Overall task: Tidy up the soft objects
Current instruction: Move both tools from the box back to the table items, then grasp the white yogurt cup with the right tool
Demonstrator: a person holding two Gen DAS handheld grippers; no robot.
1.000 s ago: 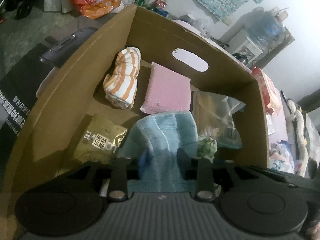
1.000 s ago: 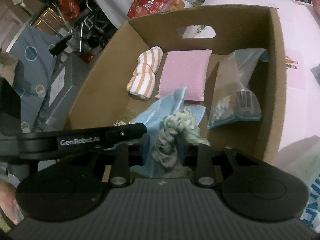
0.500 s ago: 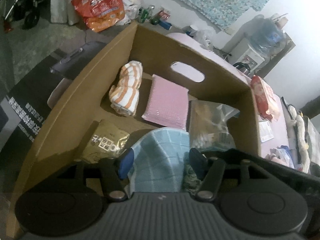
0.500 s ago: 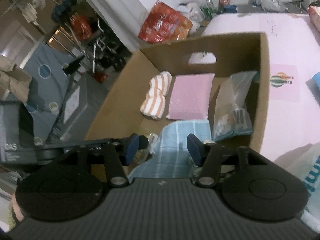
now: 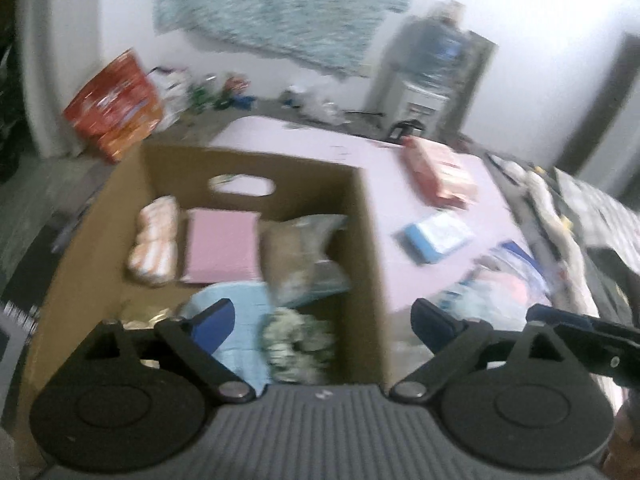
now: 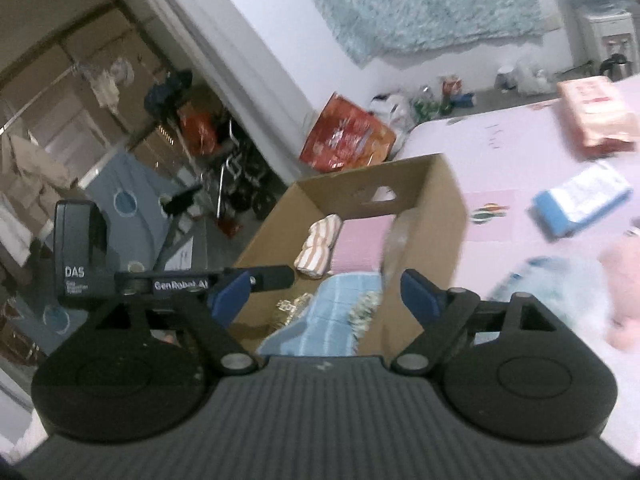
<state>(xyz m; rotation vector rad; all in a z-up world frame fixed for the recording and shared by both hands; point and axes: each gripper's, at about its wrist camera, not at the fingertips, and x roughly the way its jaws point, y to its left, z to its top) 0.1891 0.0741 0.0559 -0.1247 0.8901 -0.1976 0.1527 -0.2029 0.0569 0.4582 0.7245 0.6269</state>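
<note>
Both views dim, flat indoor light, cool cast; source not visible. Left wrist view is heavily motion-blurred: the cardboard box (image 5: 256, 264) is smeared, its contents reduced to soft colour patches, and the wall hanging (image 5: 280, 4) above the box is streaked. Only the left hand-held gripper (image 5: 324, 320) in front of the box stays fairly sharp. Box interior sits in shadow near its front wall.

Right wrist view is sharper left of the box (image 6: 360, 240), while the pink surface (image 6: 520, 168) right of it blurs. White wall (image 6: 260, 32) above the box is brightest, without harsh glare. Fisheye bends straight lines and darkens the corners in both.
</note>
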